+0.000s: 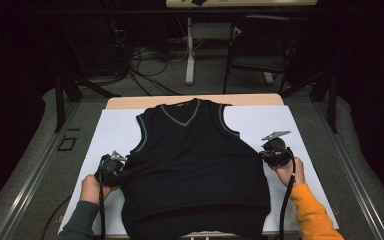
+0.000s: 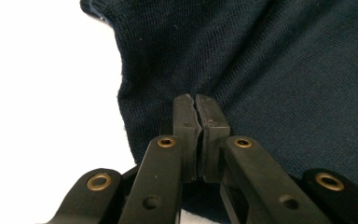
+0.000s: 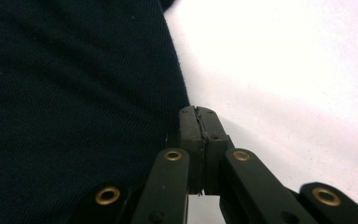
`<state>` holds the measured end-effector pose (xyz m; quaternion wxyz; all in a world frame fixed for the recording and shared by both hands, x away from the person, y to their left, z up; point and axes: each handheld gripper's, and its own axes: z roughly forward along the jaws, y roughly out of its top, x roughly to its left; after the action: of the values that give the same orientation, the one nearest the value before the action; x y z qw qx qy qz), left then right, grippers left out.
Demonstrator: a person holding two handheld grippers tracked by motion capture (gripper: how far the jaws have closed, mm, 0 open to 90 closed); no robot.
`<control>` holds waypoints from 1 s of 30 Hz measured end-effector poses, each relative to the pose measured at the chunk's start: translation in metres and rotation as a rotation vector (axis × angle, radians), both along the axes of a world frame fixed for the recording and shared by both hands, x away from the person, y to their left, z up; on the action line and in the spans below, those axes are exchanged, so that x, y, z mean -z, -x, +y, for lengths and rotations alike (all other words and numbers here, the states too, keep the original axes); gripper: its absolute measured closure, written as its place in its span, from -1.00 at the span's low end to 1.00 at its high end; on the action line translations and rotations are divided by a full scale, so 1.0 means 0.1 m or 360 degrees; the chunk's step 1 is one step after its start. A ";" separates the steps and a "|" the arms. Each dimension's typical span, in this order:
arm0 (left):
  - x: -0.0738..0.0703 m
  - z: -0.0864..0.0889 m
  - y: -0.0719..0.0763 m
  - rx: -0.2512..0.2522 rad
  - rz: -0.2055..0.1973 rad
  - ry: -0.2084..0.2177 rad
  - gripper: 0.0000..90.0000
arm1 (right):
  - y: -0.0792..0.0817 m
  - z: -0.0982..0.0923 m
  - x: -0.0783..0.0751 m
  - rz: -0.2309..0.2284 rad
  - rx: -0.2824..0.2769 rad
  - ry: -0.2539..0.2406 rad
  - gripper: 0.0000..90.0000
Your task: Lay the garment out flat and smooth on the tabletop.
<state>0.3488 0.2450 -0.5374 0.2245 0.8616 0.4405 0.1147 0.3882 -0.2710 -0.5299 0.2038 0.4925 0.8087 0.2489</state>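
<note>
We start at the left, where our left tool (image 2: 198, 108) has its jaws pressed together at the side edge of the dark navy knitted sleeveless vest with a grey-trimmed V-neck (image 1: 192, 160). The vest lies flat, front up, on the white sheet covering the wooden surface (image 1: 110, 130), neck pointing away from us and hem hanging just over the near edge. In the left gripper view the knit puckers toward the tips, so we judge that a fold of fabric is pinched there, but the pinch looks shallow, taken right at the tips. The risk here is that the knit slides out as soon as we lift or pull, because so little cloth sits between the pads.

Across the middle, the body of the vest is smooth. If our two hands rise unevenly or pull apart too hard, we expect the loose knit to stretch, twist or drag across the sheet and wrinkle, and the overhanging hem could pull the whole garment toward us.

At the right, our right tool (image 3: 199, 122) is likewise pressed shut, at the vest's other side edge. In the right gripper view the tips sit just at the border between cloth and white sheet, and we cannot tell whether any fabric is truly caught. Should it have closed on nothing, or nipped the sheet as well, one side would stay down while the other lifts, leaving the vest lopsided.
</note>
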 end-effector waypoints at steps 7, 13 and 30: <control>-0.09 -0.10 0.10 0.0056 -0.0061 0.0063 -0.01 | 0.07 0.13 -0.05 -0.0005 -0.0133 -0.0115 0.40; -0.16 -0.36 0.40 0.0280 -0.0074 0.0179 -0.29 | 0.41 0.36 -0.15 0.0033 -0.0420 -0.0231 -0.11; 0.03 -0.75 0.91 0.0842 0.0079 0.0125 0.19 | 1.11 0.81 0.14 0.0264 -0.0943 -0.0164 0.13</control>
<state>0.2574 0.1699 -0.5405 0.2689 0.9400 0.2094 0.0136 0.2777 -0.1898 -0.5441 0.0306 0.2638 0.9172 0.2971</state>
